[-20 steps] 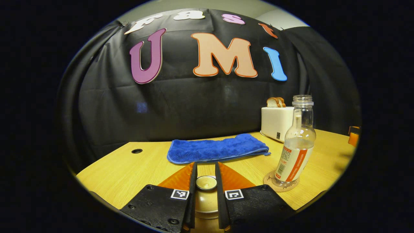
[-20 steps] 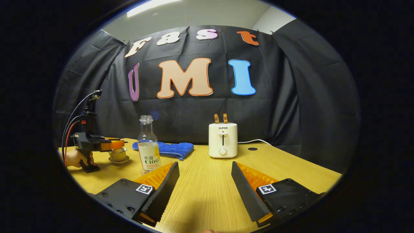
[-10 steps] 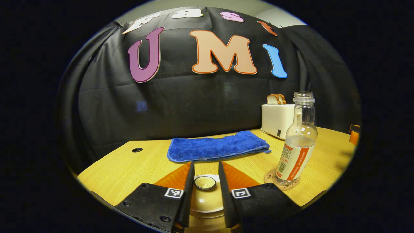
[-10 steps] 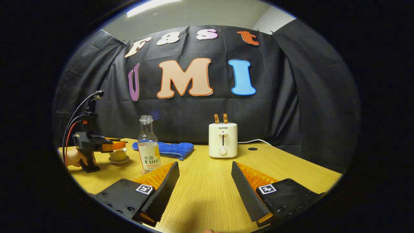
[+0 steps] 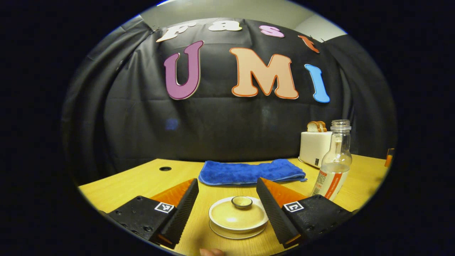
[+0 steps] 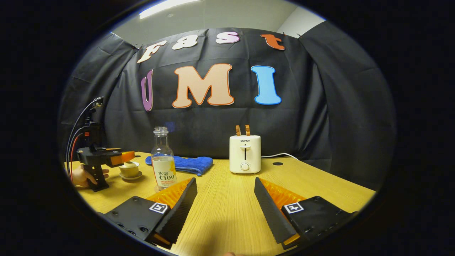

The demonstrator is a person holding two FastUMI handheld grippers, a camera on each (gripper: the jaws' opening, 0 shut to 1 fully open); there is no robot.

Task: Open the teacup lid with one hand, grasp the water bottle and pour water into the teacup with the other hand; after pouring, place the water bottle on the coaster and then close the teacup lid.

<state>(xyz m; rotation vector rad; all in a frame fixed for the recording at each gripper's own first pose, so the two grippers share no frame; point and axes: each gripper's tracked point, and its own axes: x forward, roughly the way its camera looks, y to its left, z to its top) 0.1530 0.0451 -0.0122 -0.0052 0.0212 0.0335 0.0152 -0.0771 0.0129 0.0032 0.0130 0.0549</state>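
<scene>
In the left gripper view, the left hand-held gripper (image 5: 227,209) is held with its fingers spread wide apart, and nothing is clamped between them. The teacup (image 5: 238,217) is seen between the fingers, touched by neither, standing on its saucer on the wooden worktop (image 5: 142,181), with the lid (image 5: 239,213) seated on it. The water bottle (image 5: 334,163) is seen to the right, upright and uncapped, partly filled. A folded blue cloth (image 5: 250,172) is laid behind the teacup, and a white toaster (image 5: 314,146) with bread in it is placed behind the bottle.

In the right gripper view, the right hand-held gripper (image 6: 225,206) is held low over bare worktop, its fingers wide apart and clamped on nothing. The bottle is seen ahead to the left, well apart from it.
</scene>
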